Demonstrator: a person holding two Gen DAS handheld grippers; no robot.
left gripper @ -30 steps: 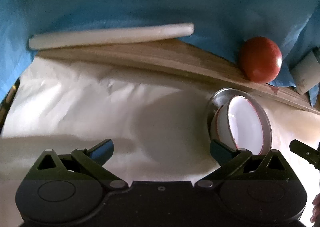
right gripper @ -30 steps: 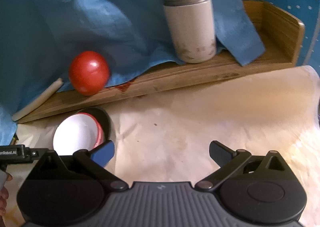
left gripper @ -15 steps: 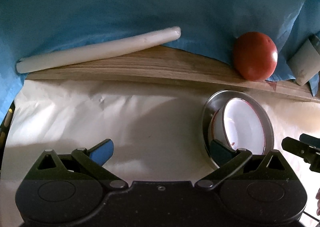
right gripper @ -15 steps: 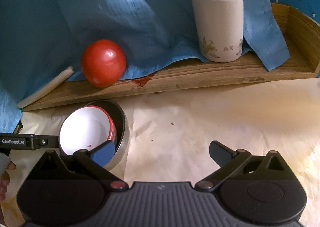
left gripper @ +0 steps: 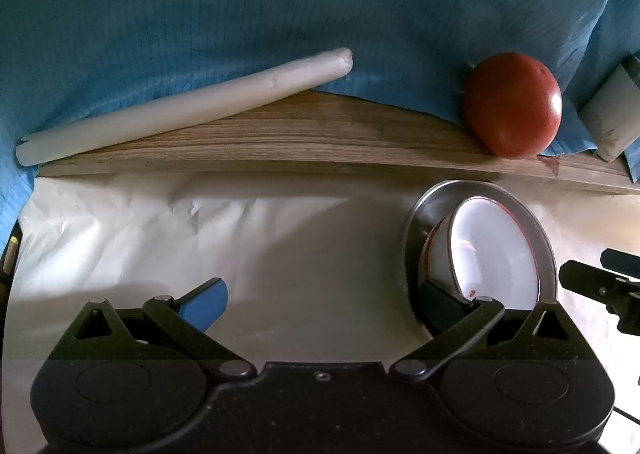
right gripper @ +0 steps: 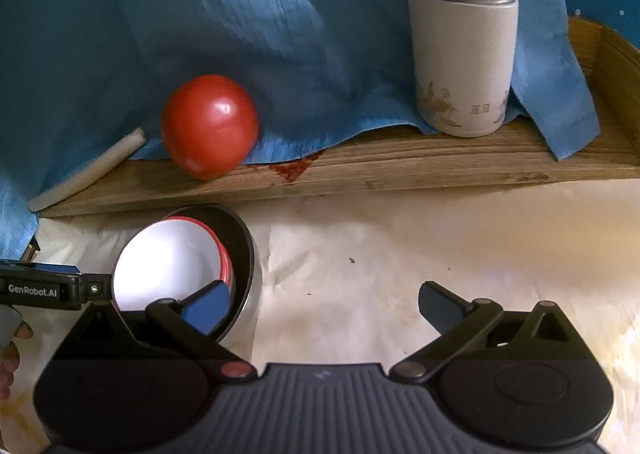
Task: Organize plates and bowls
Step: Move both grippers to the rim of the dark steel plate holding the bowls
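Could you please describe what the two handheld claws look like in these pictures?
Both are black plastic. The left claw has a smooth, speckled body with round side discs, angled linkage arms and silver pivot pins; one finger pad is bright blue, the other looks dark. The right claw has a ribbed grey-black body and one red pivot pin. White "GenRobot.AI" lettering marks the left one's side.

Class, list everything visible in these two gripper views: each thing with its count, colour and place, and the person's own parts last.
metal bowl: one, silver, on the paper below the shelf
small bowl: one, white with red rim, nested in the metal bowl
tomato: one, red, on the wooden shelf
flask: one, white with steel top, upright on the shelf
stick: one, white, lying on the shelf
cloth: blue, draped behind
paper: cream, covering the table
left gripper: black, open
right gripper: black, open
fingers: bottom left edge
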